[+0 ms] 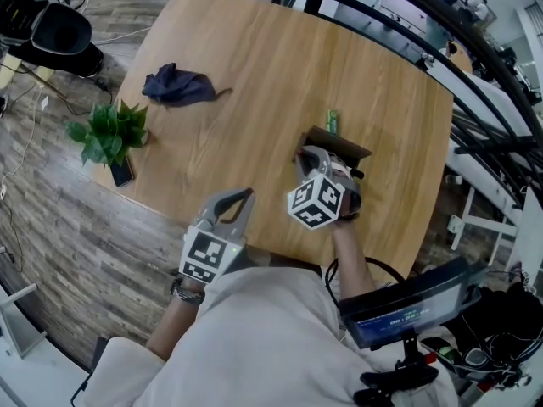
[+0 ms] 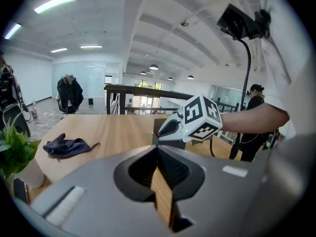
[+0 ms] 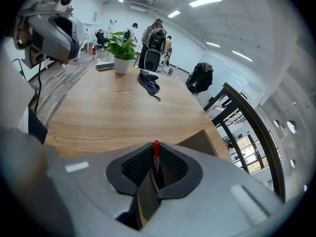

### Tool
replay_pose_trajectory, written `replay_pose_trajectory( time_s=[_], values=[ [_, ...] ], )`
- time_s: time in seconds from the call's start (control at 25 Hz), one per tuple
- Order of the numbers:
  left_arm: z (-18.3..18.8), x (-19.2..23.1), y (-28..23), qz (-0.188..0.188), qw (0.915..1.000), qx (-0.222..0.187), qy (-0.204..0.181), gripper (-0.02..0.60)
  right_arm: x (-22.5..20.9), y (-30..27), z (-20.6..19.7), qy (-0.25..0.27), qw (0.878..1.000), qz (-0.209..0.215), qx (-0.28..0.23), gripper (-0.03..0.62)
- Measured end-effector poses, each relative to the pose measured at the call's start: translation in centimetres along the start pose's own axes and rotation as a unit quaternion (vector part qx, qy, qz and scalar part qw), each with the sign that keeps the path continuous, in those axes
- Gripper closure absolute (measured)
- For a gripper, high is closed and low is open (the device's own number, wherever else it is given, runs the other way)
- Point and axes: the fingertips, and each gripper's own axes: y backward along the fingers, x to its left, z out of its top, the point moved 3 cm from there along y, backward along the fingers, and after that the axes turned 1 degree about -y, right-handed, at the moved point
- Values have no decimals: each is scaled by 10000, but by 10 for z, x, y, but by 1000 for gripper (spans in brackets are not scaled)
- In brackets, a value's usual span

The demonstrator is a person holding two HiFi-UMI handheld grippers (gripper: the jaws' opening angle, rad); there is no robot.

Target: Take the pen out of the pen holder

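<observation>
Far out to the left of the left jaws, a plant (image 1: 109,131) and a dark cloth (image 1: 178,86) sit on the table (image 1: 280,66), well clear of the work. The left gripper (image 2: 157,152) is idle: its jaws meet at the tips with nothing between them, only a sliver of table showing through lower down, and the right gripper's marker cube is ahead of them.

The right gripper (image 3: 154,168) has the job. Its jaws are closed on the pen (image 3: 156,149), which stands upright between the pads with its red end poking just past the tips. The holder (image 1: 341,146), a brown open box, lies just beyond and to the right of these jaws. The pen's lower part is behind the jaws, so I cannot tell whether it has cleared the holder.

The pen should be light, stiff and smooth, so it is easy to lift but apt to pivot or slide in a loose pinch. The hold looks well placed, near the top end and centred on the ribbed pads. A straight pull along the pen's length should keep it from catching on the holder's wall or tipping the holder
</observation>
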Motion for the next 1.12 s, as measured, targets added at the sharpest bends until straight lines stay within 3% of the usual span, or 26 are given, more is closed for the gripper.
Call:
replay_pose_trajectory(
  time_s=[0.72,1.12],
  values=[
    [21,-7,-4,-188,9990,-215,-336,581,-10,28,6,-306,9987,-263,-314,553],
    [33,-13,-3,-305,9965,-335,-705,581,-15,47,13,-544,9963,-384,-538,553]
  ],
)
